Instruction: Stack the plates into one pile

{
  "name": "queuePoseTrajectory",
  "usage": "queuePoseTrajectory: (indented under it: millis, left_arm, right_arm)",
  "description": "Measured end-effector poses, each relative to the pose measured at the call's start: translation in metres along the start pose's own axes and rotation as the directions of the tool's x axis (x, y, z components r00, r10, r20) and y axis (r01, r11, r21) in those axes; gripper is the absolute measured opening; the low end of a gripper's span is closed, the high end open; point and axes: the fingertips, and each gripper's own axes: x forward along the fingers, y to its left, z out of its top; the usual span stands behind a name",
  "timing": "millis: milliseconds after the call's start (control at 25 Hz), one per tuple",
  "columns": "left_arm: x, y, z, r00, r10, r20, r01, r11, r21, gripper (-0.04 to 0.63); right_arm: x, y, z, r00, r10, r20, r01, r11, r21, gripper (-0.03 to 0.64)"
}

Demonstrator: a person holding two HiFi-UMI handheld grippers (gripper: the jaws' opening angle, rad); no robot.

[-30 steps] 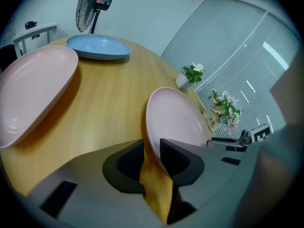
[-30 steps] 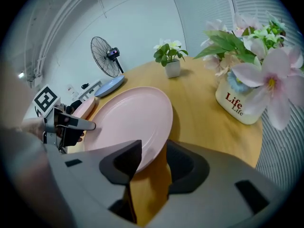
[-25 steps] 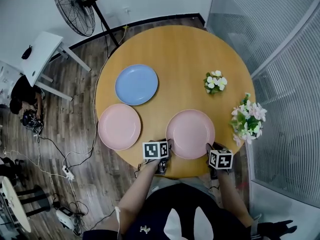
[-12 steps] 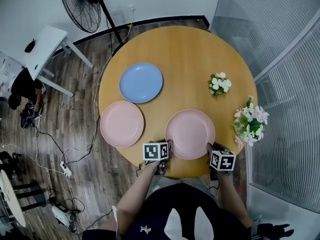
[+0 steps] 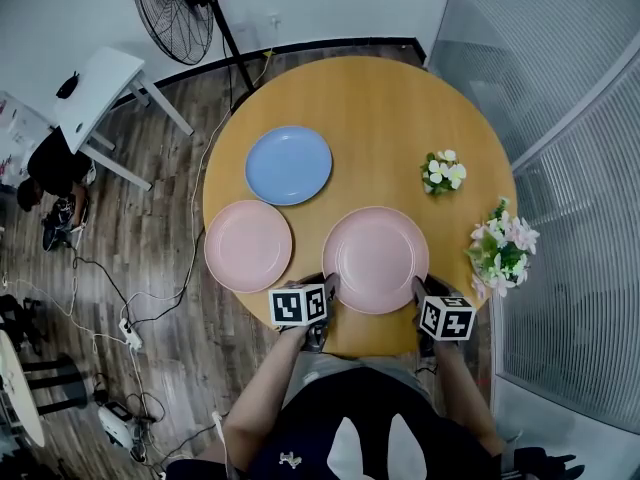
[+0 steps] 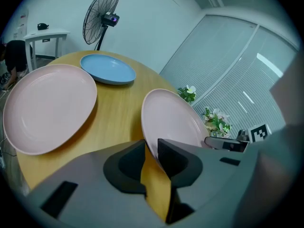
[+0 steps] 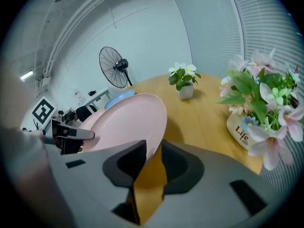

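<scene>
**Item in hand:** large round pale-pink plate (image 5: 376, 258), at the near edge of the round wooden worktop (image 5: 380, 118) and seemingly lifted just clear of it.

**Left gripper** (image 5: 327, 288): its jaws have just been closing and are now narrow, pinching the plate's left rim.

**Right gripper** (image 5: 420, 293): its jaws have likewise just been closing and are now narrow, clamped on the opposite rim.

**Other stock:**
- Second pale-pink plate (image 5: 248, 245), flat on the worktop just left of the held one.
- Round light-blue plate (image 5: 288, 165), beyond it.
- Small pot of white flowers (image 5: 442, 171) and larger pink-flower arrangement (image 5: 503, 248), along the right edge.

**Step, as judged:** carry the held plate to a resting plate, most likely the pink neighbour.

**Handling note:**
- Keep both hands at equal height so the plate stays level.
- Move them together — a thin rim can slip if one side leads.
- Centre the plate over the target, then lower it until seated before loosening either grip.
</scene>
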Motion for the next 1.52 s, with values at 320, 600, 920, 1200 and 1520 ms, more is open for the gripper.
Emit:
queuePoseTrajectory:
  millis: [320,600,920,1200,1520]
  left_arm:
    - [-0.035,-0.001,0.018,0.997,-0.011,0.076,0.01,1.0,0.013,0.086]
    - [-0.059,0.013,0.009,0.994,0.016,0.11,-0.011,0.999,-0.042,0.086]
    - [-0.089,0.039,-0.001,0.985,0.091,0.149,-0.072,0.99,-0.124,0.086]
    - [-0.119,0.075,0.001,0.972,0.156,0.178,-0.124,0.976,-0.179,0.086]
    - [-0.162,0.112,0.022,0.955,0.2,0.22,-0.156,0.966,-0.204,0.086]
  right_arm:
    - [-0.011,0.026,0.028,0.996,0.068,0.053,-0.065,0.997,-0.042,0.104]
    - [-0.012,0.052,0.032,0.991,0.126,0.047,-0.121,0.987,-0.106,0.107]
    - [0.002,0.089,0.031,0.981,0.192,0.004,-0.189,0.968,-0.165,0.107]
    - [0.019,0.137,0.043,0.968,0.252,-0.02,-0.25,0.942,-0.225,0.107]
    - [0.031,0.195,0.06,0.956,0.292,-0.012,-0.286,0.926,-0.248,0.107]
